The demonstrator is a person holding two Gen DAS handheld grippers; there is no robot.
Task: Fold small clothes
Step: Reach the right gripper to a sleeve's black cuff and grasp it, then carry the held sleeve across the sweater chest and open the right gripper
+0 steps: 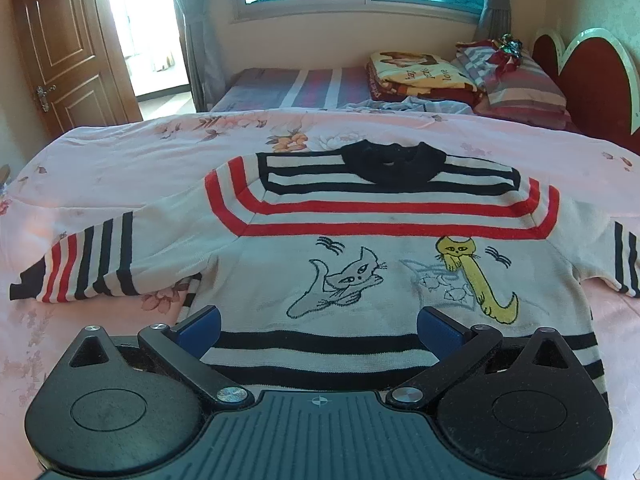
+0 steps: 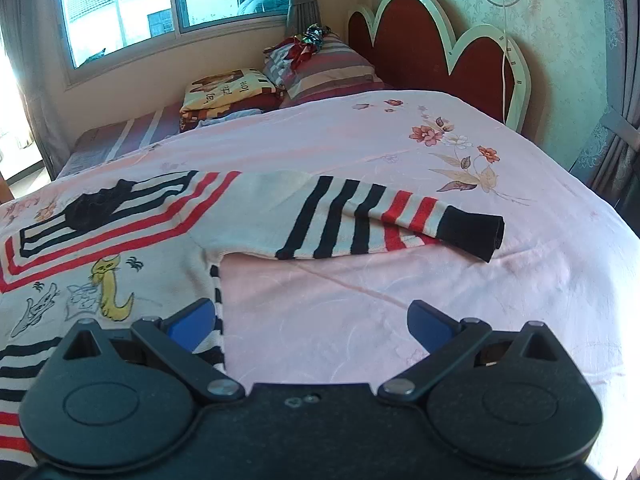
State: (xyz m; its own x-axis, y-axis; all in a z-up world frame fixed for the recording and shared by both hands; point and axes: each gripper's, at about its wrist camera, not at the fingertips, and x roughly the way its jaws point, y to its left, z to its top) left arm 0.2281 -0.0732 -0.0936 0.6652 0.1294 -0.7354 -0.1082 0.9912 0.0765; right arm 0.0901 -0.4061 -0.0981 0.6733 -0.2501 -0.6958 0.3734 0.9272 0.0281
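Two grippers hovered with their jaws spread wide and nothing between them. One striped child's sweater (image 1: pixel 360 248) with cat drawings lay flat and face up on the pink floral bedspread (image 1: pixel 120 152), its black collar (image 1: pixel 394 164) toward the window. The left gripper (image 1: pixel 318 328) sat over the sweater's lower hem. The right gripper (image 2: pixel 310 320) was over the sweater's side edge and bare bedspread, below the outstretched sleeve (image 2: pixel 380 220) ending in a black cuff (image 2: pixel 472 232).
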